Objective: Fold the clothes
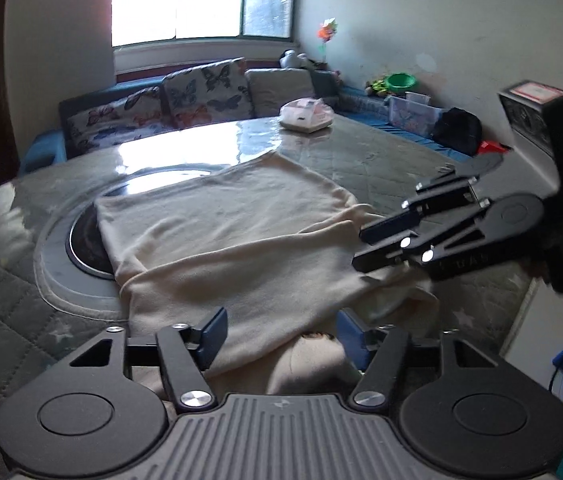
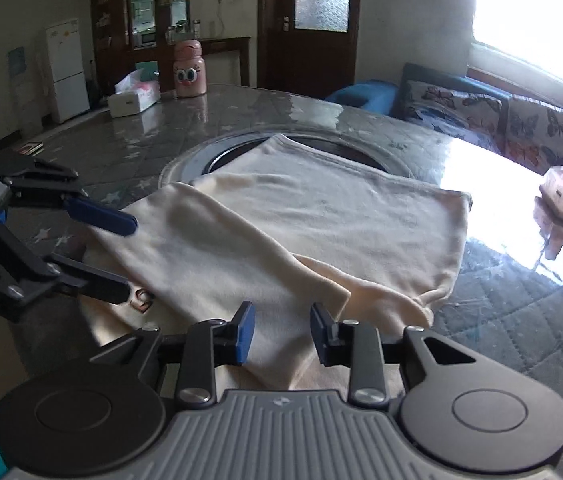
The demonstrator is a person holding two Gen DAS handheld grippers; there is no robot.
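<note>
Cream shirt (image 1: 241, 240) lies folded on the table (image 2: 521, 312) — both grippers' fingers (image 1: 213, 330) parted (gripping nothing).

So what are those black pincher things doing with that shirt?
A person is folding a cream top on a big glossy table, using a pincher in each hand. One side of the top is already folded over the middle. The left gripper and the right gripper both sit at the near edge of the cloth with their jaws apart, so neither one is pinching it right now. A pink cartoon bottle and a tissue box stand at the far side, untouched.
</note>
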